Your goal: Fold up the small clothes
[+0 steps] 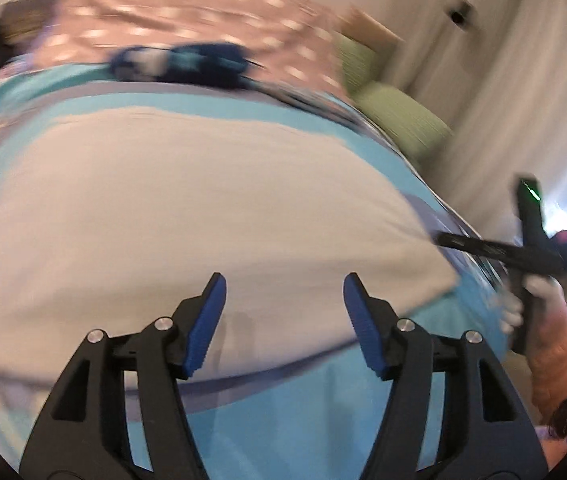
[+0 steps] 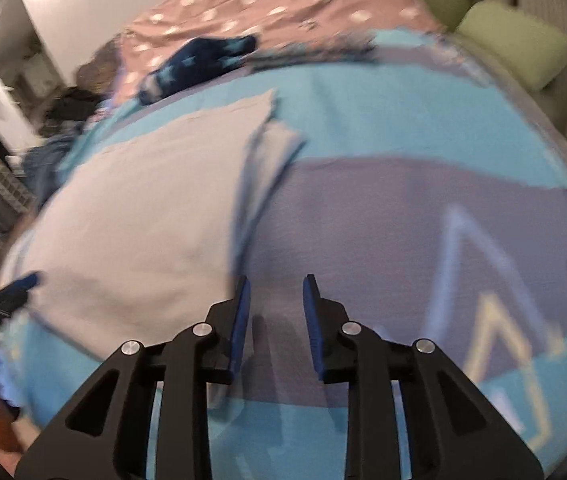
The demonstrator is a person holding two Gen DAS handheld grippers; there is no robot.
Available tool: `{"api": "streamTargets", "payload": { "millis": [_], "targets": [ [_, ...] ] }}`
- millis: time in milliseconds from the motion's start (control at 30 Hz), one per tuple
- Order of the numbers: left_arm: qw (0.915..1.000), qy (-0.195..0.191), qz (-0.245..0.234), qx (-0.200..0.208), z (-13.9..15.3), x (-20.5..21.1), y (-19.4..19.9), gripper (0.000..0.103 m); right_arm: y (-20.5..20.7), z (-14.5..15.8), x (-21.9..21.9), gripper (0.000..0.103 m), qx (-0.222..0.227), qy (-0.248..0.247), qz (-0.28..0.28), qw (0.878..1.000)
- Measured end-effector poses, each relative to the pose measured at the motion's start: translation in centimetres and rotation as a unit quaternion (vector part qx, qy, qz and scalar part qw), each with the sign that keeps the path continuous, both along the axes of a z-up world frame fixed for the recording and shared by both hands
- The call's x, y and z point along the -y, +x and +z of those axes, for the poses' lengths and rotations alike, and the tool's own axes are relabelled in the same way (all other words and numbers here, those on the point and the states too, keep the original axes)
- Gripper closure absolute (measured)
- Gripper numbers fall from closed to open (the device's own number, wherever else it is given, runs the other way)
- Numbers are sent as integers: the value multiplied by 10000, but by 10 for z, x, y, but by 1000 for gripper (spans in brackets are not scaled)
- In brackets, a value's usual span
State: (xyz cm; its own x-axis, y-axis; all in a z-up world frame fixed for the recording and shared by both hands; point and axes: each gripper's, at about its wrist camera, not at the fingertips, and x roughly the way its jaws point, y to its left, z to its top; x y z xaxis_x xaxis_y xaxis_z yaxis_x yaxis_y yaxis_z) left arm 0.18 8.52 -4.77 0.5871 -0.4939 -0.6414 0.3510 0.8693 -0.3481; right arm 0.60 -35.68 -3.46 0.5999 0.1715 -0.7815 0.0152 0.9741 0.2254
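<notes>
A pale folded garment (image 1: 187, 208) lies flat on the blue and lilac blanket (image 1: 307, 432) in the middle of the bed, its layered edges toward the bed's right side. The left claw (image 1: 284, 292) hangs over the garment's near edge, jaws wide apart and empty. The right claw (image 2: 276, 294) hangs just beside the garment's right edge over bare blanket, jaws narrowly parted, gripping nothing. A dark blue starred garment (image 2: 203, 62) lies crumpled toward the far edge.
</notes>
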Motion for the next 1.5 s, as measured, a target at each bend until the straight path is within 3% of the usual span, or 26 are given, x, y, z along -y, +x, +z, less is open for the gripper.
{"api": "streamTargets", "payload": {
  "millis": [133, 267, 367, 500, 667, 833, 1033, 1133, 1200, 1267, 1300, 1333, 1367, 1433, 1467, 1500],
  "targets": [
    [9962, -72, 872, 19, 0, -73, -8, 40, 1, 25, -23, 75, 304, -124, 132, 9994],
    [9887, -112, 1496, -33, -8, -133, -21, 40, 14, 40, -87, 74, 459, -323, 913, 9942],
    [9835, -445, 1748, -165, -18, -168, -32, 40, 33, 41, -144, 74, 379, -469, 1530, 9864],
    [9828, -988, 1527, -328, -39, -190, -31, 40, 65, 41, -224, 74, 234, -559, 2252, 9724],
    [9812, -1546, 1110, -332, -45, -193, -17, 40, 100, 46, -319, 65, 185, -954, 3050, 9474],
    [9819, -1693, 792, -293, -45, -181, -8, 41, 144, 44, -401, 65, 25, -1385, 3575, 9236],
    [9788, -1963, 591, 1, -38, -180, -10, 57, 198, 22, -497, 65, -240, -2241, 4142, 8818],
    [9765, -2080, 508, 229, -31, -180, -12, 57, 218, 0, -525, 65, -657, -2610, 4326, 8605],
    [9783, -1997, 535, 132, -32, -177, -7, 57, 228, -17, -538, 65, -1050, -2820, 4438, 8441],
    [9785, -1956, 646, -69, -37, -178, 0, 56, 229, -23, -544, 65, -1126, -2987, 4501, 8340],
    [9777, -1962, 725, -182, -41, -179, 3, 55, 229, -22, -547, 65, -1098, -3033, 4519, 8317],
    [9764, -1988, 793, -271, -43, -181, 3, 55, 229, -21, -549, 91, -1081, -3045, 4507, 8321],
    [9739, -2063, 868, -366, -46, -183, 4, 55, 230, -16, -550, 102, -1070, -2986, 4444, 8378],
    [9687, -2225, 1001, -453, -51, -190, 7, 58, 233, -8, -550, 102, -1027, -2727, 4320, 8535],
    [9652, -2330, 1096, -449, -52, -195, 8, 71, 235, -4, -548, 103, -989, -2531, 4252, 8633],
    [9628, -2427, 1115, -422, -53, -198, 9, 95, 240, -3, -546, 103, -1042, -2326, 4171, 8724]
  ]
}}
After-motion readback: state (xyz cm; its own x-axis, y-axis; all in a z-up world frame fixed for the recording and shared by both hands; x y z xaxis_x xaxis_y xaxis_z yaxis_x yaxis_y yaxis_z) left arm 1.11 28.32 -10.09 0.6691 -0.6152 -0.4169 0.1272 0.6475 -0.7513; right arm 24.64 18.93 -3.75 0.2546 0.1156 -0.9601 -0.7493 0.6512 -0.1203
